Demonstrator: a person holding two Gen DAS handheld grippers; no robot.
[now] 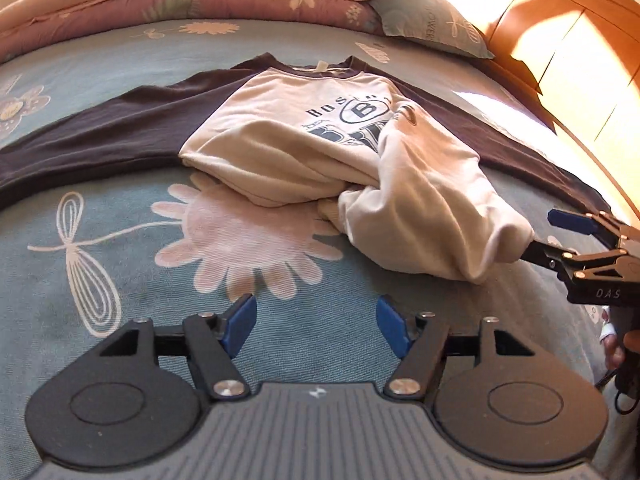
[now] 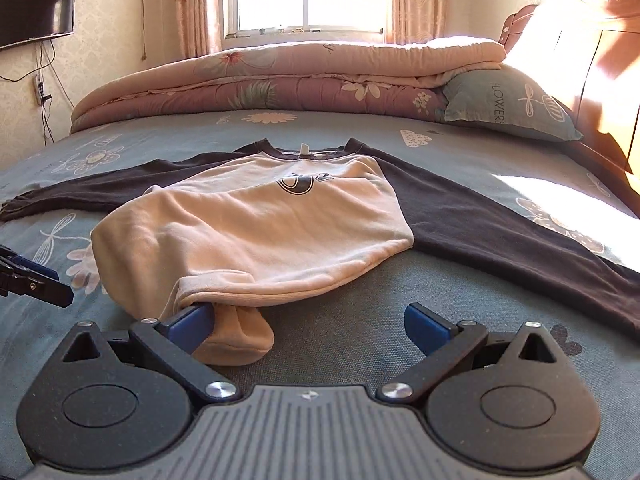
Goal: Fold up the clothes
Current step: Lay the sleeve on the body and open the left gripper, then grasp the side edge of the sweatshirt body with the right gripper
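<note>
A shirt [image 1: 280,136] with a cream body and dark sleeves lies front up on the blue flowered bed sheet [image 1: 120,240]. Its lower part is bunched and folded up over the chest print. My left gripper [image 1: 316,306] hovers open over bare sheet in front of the shirt, with nothing between its blue pads. In the right wrist view the shirt [image 2: 260,220] lies just ahead of my right gripper [image 2: 308,316], whose jaws stand wide open. Its left finger [image 2: 188,324] is tucked under the cream hem; the right finger is free. The right gripper [image 1: 540,234] also shows at the shirt's near right corner.
A folded pink quilt [image 2: 300,76] and a blue pillow [image 2: 508,104] lie at the far end of the bed. A wooden headboard [image 2: 608,80] runs along the right. A television [image 2: 36,12] hangs on the left wall. The dark sleeves [image 2: 500,232] spread out to both sides.
</note>
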